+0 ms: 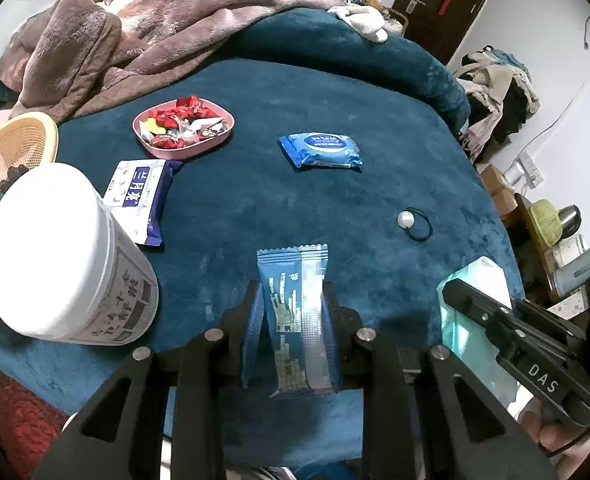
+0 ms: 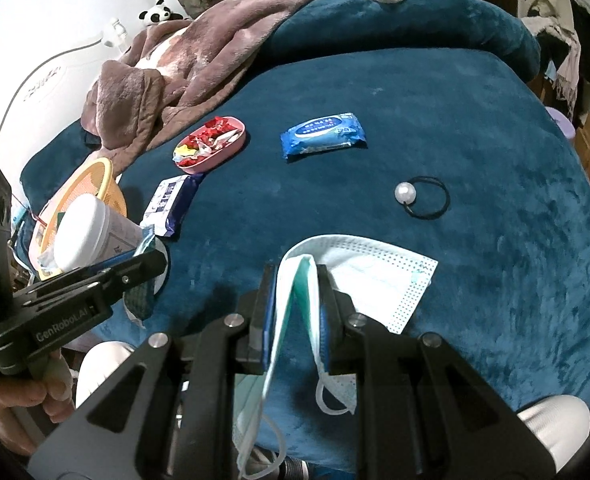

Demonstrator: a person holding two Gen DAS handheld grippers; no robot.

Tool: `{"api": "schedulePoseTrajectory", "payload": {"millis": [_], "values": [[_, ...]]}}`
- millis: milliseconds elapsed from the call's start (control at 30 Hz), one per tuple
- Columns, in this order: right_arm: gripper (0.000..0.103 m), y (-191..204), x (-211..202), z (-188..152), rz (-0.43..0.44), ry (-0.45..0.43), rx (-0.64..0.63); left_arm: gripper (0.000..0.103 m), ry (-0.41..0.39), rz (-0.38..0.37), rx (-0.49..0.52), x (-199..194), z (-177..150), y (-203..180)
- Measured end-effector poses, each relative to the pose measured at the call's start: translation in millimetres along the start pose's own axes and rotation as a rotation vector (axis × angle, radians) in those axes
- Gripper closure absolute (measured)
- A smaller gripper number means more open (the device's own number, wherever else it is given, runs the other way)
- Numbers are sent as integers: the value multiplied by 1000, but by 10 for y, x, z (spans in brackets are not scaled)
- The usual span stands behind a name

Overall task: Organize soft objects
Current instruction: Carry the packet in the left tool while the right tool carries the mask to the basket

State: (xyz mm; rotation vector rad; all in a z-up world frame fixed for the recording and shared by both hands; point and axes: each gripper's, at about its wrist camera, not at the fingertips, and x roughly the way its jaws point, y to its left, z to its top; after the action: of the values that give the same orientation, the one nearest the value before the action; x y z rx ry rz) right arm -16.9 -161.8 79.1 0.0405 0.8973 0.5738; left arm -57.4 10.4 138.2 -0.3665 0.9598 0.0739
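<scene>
My left gripper [image 1: 293, 300] is shut on a blue foil sachet [image 1: 297, 320] and holds it upright over the teal blanket's near edge. My right gripper [image 2: 295, 284] is shut on a light green face mask [image 2: 359, 276], folded between its fingers, with the rest spread on the blanket; the mask shows in the left wrist view [image 1: 475, 312] too. A blue wipes pack [image 1: 321, 151] [image 2: 323, 136] lies mid-blanket. A white and navy packet [image 1: 141, 196] [image 2: 173, 204] lies to the left. A black hair tie with a pearl [image 1: 415, 222] [image 2: 423, 196] lies on the right.
A pink tray of wrapped candies [image 1: 183, 126] [image 2: 211, 148] sits at the back left. A white tub [image 1: 63, 256] [image 2: 91, 232] and an orange basket [image 1: 11, 148] [image 2: 87, 184] stand at the left edge. A mauve blanket [image 1: 135, 32] is heaped behind.
</scene>
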Motion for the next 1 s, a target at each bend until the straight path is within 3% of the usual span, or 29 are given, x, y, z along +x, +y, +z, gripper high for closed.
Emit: {"api": "schedulePoseTrajectory", "payload": {"millis": [500,1000], "values": [[85,313,-77,159,-9,-16,-40,75,-35,-68,-13,-228,66,138],[85,996,-159,557,60,-60,-150,75,-163,-90,-95,-783,329,604]]}}
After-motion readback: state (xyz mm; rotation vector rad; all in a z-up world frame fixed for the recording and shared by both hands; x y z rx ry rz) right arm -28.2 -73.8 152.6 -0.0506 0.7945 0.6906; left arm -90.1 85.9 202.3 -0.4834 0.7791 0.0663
